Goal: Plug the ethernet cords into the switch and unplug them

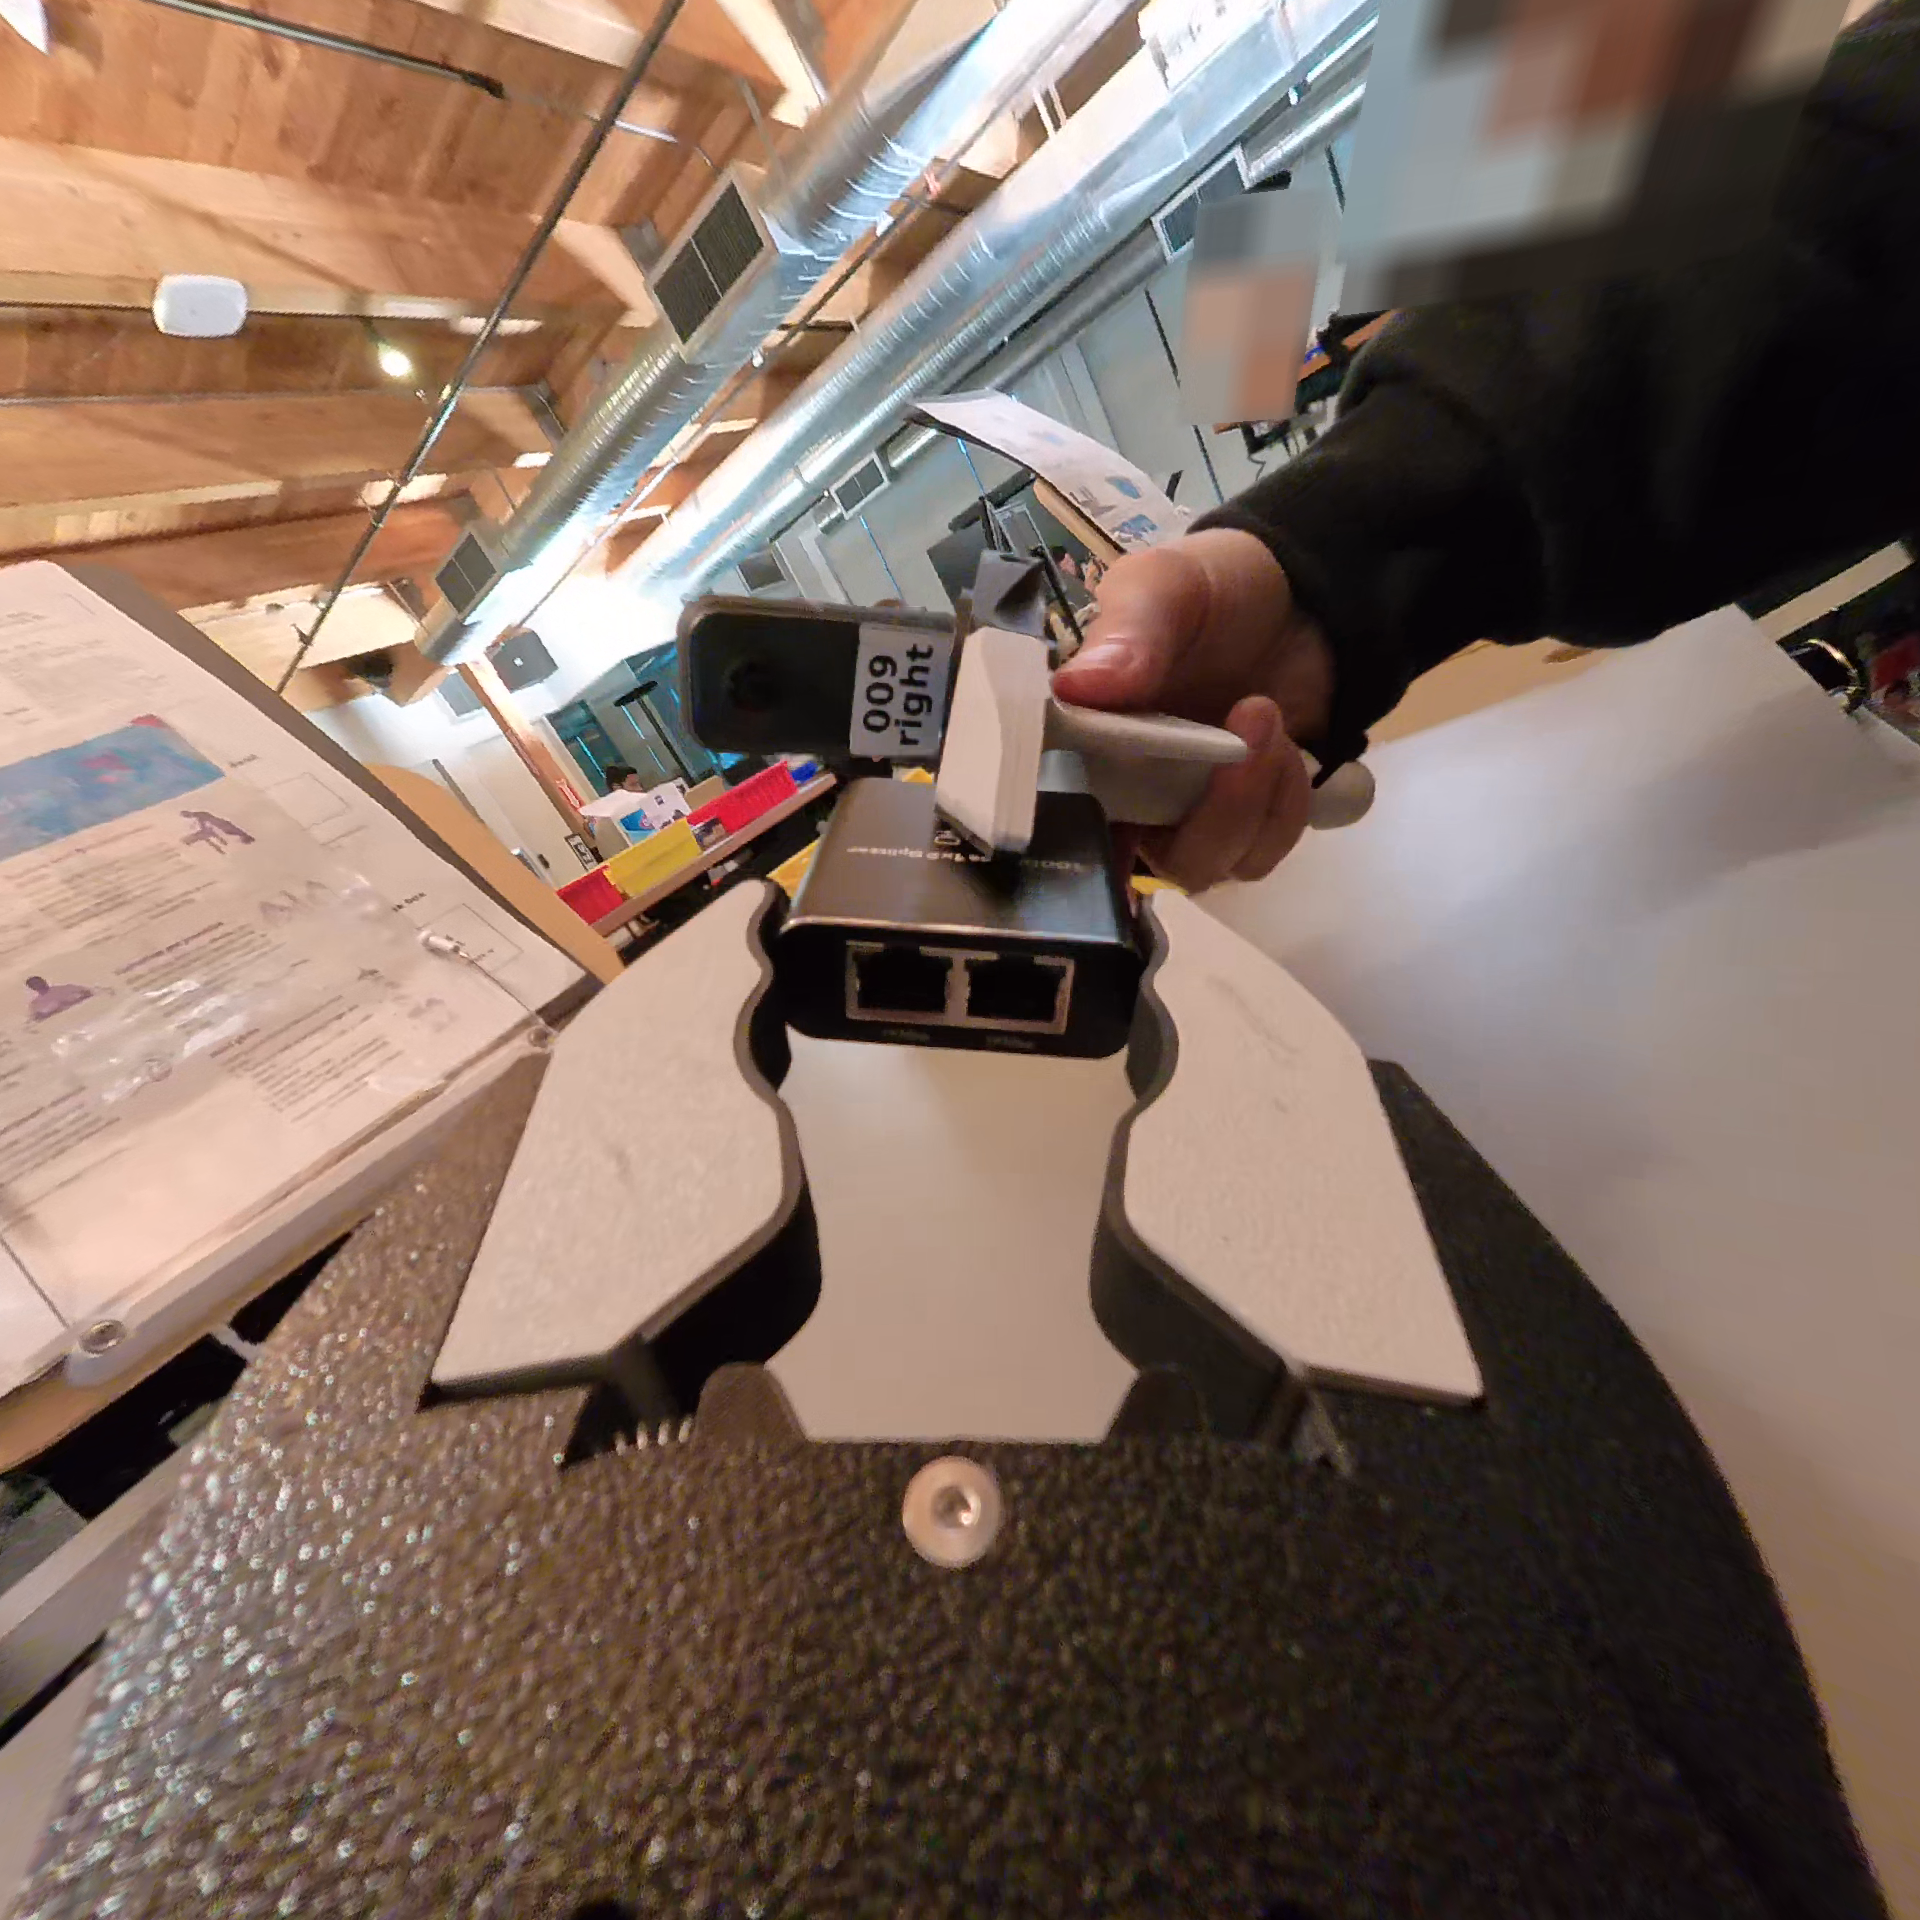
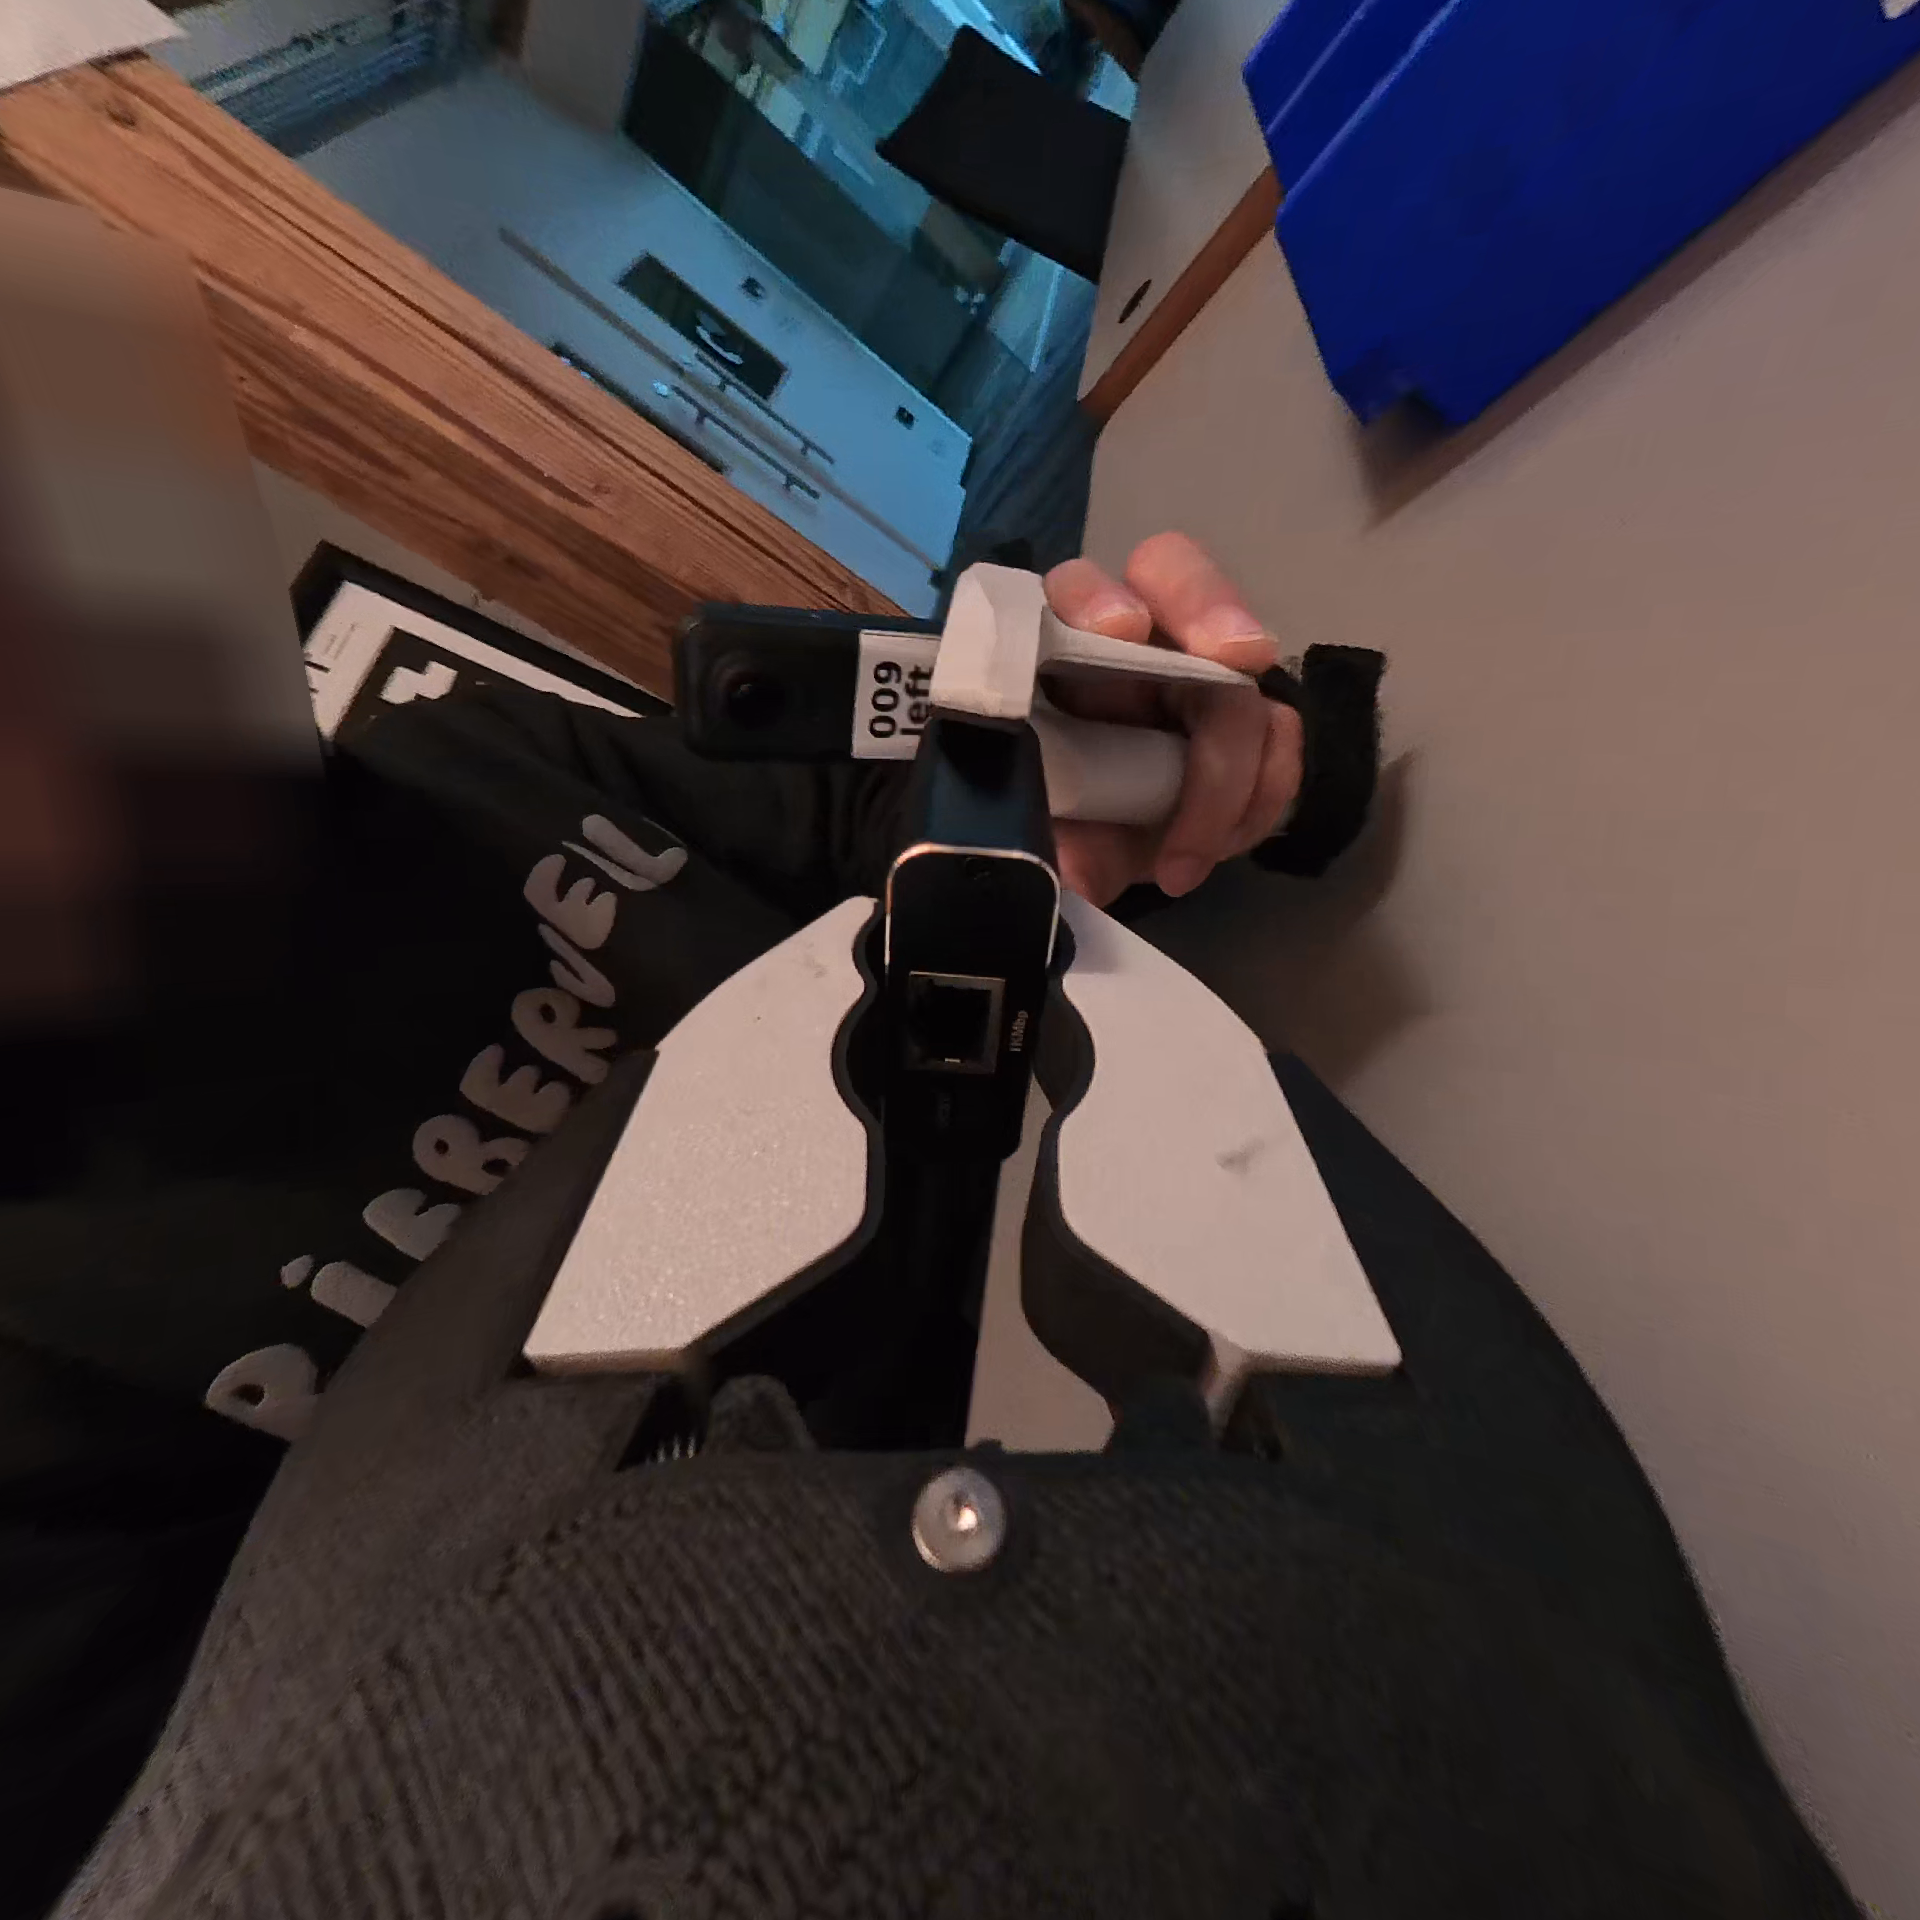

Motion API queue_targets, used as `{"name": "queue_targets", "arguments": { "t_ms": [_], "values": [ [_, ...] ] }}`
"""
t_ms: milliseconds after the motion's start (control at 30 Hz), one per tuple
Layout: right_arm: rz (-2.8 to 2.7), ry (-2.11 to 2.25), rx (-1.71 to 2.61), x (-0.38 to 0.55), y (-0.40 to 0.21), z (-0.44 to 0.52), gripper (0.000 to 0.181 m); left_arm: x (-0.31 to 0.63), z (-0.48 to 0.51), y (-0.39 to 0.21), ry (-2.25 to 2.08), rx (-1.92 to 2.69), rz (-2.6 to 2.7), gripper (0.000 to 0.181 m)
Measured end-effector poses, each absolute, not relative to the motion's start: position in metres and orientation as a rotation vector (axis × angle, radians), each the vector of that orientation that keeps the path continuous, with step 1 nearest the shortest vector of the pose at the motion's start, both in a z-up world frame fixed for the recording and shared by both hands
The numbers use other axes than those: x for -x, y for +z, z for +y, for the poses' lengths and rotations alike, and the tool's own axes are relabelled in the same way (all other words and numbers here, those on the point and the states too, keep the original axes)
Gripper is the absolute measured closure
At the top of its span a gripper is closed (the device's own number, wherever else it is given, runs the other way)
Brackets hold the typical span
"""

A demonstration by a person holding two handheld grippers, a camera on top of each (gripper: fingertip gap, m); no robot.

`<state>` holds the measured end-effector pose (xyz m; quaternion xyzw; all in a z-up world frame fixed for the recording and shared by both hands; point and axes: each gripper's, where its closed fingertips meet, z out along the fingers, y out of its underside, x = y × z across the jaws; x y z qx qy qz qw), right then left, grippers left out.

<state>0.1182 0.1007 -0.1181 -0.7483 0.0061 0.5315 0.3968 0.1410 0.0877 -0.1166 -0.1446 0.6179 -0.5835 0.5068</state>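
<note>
A small black switch point(image 1: 940, 862) is held up off the table between both grippers. In the left wrist view its end with two empty ports faces me, and my left gripper point(image 1: 961, 925) is shut on its sides at the fingertips. My right gripper point(image 1: 992, 769) holds the far end, with a hand point(image 1: 1216, 717) on its handle. In the right wrist view the switch point(image 2: 971, 1039) shows its single empty port, turned on edge, and my right gripper point(image 2: 971, 935) is shut on it. My left gripper point(image 2: 987, 675) is at the far end. No ethernet cord is in view.
A white table point(image 1: 1558, 987) lies to the right. A tilted stand with a laminated sheet point(image 1: 208, 935) stands at the left. A blue bin point(image 2: 1558, 187) sits on the table. A person's black garment with white lettering point(image 2: 416, 1039) is close on the left.
</note>
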Motion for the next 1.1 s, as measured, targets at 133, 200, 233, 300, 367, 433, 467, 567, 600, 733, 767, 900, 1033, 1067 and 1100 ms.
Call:
{"name": "queue_targets", "arguments": {
  "t_ms": [133,200,233,300,367,433,467,567,600,733,767,900,1033,1067,1100],
  "values": [
    [0.000,1.179,2.008,-0.133,-0.122,0.098,0.156,-0.148,0.089,-0.120,-1.402,0.417,1.488,0.102],
    [-0.001,1.005,2.088,-0.155,-0.118,0.096,0.156,-0.148,0.092,-0.119,-1.419,0.445,1.476,0.101],
    [0.003,0.892,2.118,-0.171,-0.111,0.095,0.156,-0.148,0.094,-0.117,-1.441,0.464,1.461,0.101],
    [-0.002,0.642,2.194,-0.213,-0.096,0.084,0.156,-0.148,0.098,-0.114,-1.494,0.510,1.436,0.104],
    [-0.024,0.239,2.345,-0.276,-0.085,0.060,0.156,-0.150,0.102,-0.113,-1.536,0.565,1.427,0.109],
    [-0.076,-0.111,2.516,-0.340,-0.073,0.023,0.156,-0.150,0.103,-0.113,-1.559,0.587,1.423,0.114],
    [-0.052,-0.282,2.574,-0.374,-0.064,0.006,0.156,-0.150,0.102,-0.113,-1.566,0.587,1.426,0.116],
    [0.065,-0.492,2.723,-0.446,-0.052,-0.033,0.156,-0.153,0.097,-0.116,-1.567,0.591,1.455,0.117],
    [0.112,-0.539,2.744,-0.465,-0.053,-0.040,0.156,-0.154,0.097,-0.118,-1.558,0.596,1.461,0.119],
    [0.146,-0.742,2.943,-0.515,-0.084,-0.065,0.156,-0.155,0.097,-0.119,-1.541,0.601,1.470,0.127],
    [0.139,-0.754,3.015,-0.522,-0.097,-0.072,0.156,-0.155,0.098,-0.119,-1.552,0.610,1.469,0.127],
    [0.094,-0.760,3.130,-0.542,-0.133,-0.076,0.156,-0.155,0.101,-0.118,-1.595,0.640,1.461,0.126],
    [-0.066,-0.726,3.244,-0.553,-0.159,-0.075,0.156,-0.156,0.102,-0.120,-1.596,0.646,1.473,0.126],
    [-0.125,-0.692,3.283,-0.552,-0.167,-0.076,0.156,-0.156,0.102,-0.121,-1.595,0.651,1.478,0.125],
    [-0.163,-0.690,3.316,-0.554,-0.173,-0.076,0.156,-0.157,0.102,-0.122,-1.596,0.655,1.482,0.125]
  ]
}}
